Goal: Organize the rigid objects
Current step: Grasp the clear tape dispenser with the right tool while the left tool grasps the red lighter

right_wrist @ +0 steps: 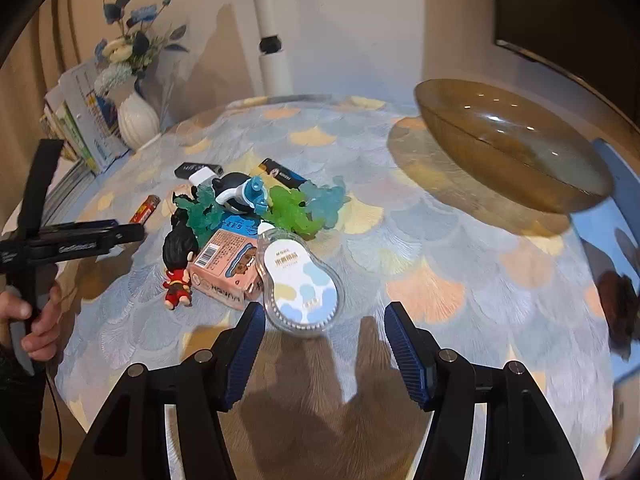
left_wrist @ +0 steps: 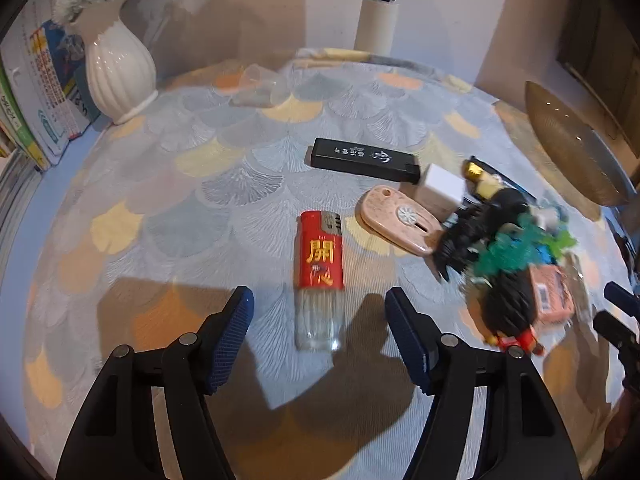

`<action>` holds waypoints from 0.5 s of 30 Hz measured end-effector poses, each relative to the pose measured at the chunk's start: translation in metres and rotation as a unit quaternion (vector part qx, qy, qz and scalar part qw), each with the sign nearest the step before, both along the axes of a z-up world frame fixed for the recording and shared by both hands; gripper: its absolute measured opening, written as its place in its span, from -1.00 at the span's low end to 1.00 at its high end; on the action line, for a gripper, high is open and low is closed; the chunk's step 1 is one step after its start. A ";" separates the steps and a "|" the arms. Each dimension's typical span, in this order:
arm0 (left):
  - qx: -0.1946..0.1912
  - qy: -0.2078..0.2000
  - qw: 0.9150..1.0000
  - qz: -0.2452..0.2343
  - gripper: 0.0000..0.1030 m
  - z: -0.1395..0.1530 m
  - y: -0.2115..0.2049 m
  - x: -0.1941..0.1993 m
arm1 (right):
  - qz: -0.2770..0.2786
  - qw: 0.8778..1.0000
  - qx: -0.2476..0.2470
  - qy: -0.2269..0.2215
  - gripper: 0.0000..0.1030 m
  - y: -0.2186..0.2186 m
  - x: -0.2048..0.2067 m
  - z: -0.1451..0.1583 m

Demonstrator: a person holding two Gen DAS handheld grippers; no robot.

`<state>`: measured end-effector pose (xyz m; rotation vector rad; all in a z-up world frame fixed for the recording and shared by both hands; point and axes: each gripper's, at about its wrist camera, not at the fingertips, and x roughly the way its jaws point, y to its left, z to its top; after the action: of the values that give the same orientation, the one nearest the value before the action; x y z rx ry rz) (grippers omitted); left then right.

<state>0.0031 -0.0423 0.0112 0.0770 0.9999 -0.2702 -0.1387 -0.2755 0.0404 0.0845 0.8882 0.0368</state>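
Note:
My left gripper point(left_wrist: 319, 304) is open, its fingers on either side of the near end of a red and clear lighter point(left_wrist: 320, 276) lying on the patterned tablecloth point(left_wrist: 192, 184). My right gripper point(right_wrist: 325, 316) is open, just behind a white and blue clear-cased tape dispenser point(right_wrist: 302, 282). Behind that lies a heap: a pink box point(right_wrist: 224, 268), a black-haired figurine in red point(right_wrist: 178, 264), green and teal plastic pieces point(right_wrist: 288, 208), a black and blue toy point(right_wrist: 240, 192). A black lighter point(left_wrist: 362, 159), a white cube point(left_wrist: 440, 190) and a pink oval piece point(left_wrist: 400, 220) lie beyond the red lighter.
A large amber glass bowl point(right_wrist: 516, 144) stands at the table's far right. A white ribbed vase point(left_wrist: 116, 68) with flowers and a stack of books point(left_wrist: 36, 92) stand at the far left. A clear cup point(left_wrist: 260, 88) lies at the back. A white pole point(right_wrist: 272, 40) rises behind the table.

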 end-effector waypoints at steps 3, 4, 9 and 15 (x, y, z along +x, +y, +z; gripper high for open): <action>0.014 -0.014 1.000 0.001 -0.03 0.001 -0.005 0.002 | 0.022 1.000 0.011 0.019 0.17 0.002 0.015 -0.008; 0.015 -0.016 1.000 0.002 -0.09 0.001 -0.004 0.003 | 0.030 0.999 0.017 0.023 0.17 0.004 0.020 -0.011; 0.000 -0.025 1.000 -0.009 -0.61 0.002 -0.004 0.003 | 0.035 0.999 0.029 0.028 0.14 0.007 0.032 -0.018; -0.019 -0.030 0.999 -0.035 -0.61 0.006 -0.009 -0.010 | 0.006 1.000 0.026 0.009 -0.06 -0.001 0.011 -0.011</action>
<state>-0.0071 -0.0516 0.0174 0.0859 0.9340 -0.3493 -0.1273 -0.2762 0.0291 0.1286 0.9063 0.0715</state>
